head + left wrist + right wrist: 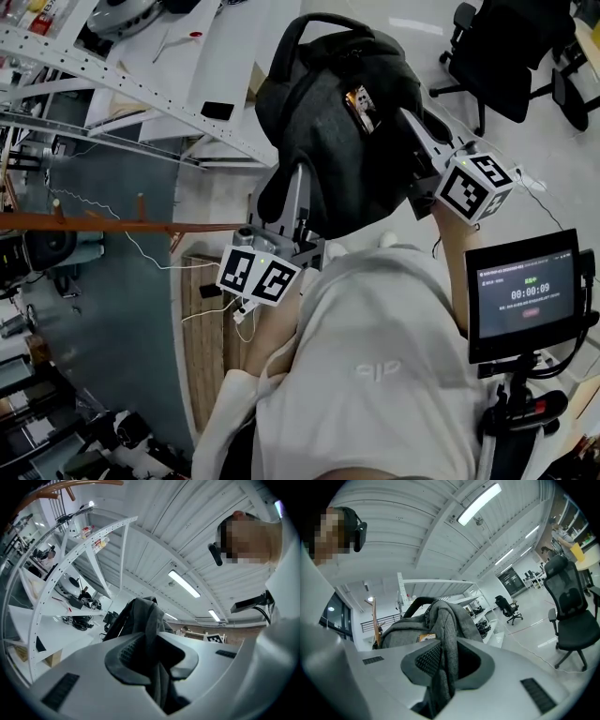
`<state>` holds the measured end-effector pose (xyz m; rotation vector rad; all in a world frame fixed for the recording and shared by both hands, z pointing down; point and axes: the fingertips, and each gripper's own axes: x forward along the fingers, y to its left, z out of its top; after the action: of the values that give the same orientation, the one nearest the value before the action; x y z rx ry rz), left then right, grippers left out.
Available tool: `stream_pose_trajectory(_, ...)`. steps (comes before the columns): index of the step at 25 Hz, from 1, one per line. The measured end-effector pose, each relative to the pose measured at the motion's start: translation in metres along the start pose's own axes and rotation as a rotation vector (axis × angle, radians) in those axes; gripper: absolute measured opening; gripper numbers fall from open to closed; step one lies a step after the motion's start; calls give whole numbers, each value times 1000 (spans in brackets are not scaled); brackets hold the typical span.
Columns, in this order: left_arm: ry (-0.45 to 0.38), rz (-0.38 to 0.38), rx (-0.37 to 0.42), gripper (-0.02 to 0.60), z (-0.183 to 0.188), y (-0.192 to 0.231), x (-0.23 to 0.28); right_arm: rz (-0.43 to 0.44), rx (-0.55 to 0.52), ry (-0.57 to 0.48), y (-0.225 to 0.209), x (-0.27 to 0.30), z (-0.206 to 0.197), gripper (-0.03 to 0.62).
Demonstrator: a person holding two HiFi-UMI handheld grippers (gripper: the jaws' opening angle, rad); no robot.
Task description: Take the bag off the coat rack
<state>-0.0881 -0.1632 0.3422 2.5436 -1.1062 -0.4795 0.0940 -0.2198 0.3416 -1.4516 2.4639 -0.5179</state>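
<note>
A dark grey backpack hangs in the air in front of the person, clear of the brown wooden coat rack at the left. My left gripper is shut on one of the bag's grey straps, at the bag's lower left side. My right gripper is shut on another strap, at the bag's right side. The left gripper view shows the bag rising just beyond the jaws. In the right gripper view the bag fills the middle, with the coat rack standing behind it.
A white perforated shelving frame with clutter on it runs across the upper left. Black office chairs stand at the upper right. A small screen on a mount sits at the person's right side. A white cable trails over the floor.
</note>
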Motion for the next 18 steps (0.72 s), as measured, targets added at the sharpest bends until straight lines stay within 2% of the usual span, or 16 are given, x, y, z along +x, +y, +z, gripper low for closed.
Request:
stream_pose_trajectory(2,-11,14,1,66,0,-1,-3,13,-5,9,2,2,-1,72)
stream_pose_trajectory(7,69,-100,14,66,26,-3,1,-100,45,-65,17,-11,6,67)
stream_pose_trajectory(10,80,-98,16,66,28,-2,-4,-105,67,-61,22,-12,1,67)
stream_pose_trajectory(18,58,-76,12,66,29,-12,-10,-73,48,-49,26,-17,8,67)
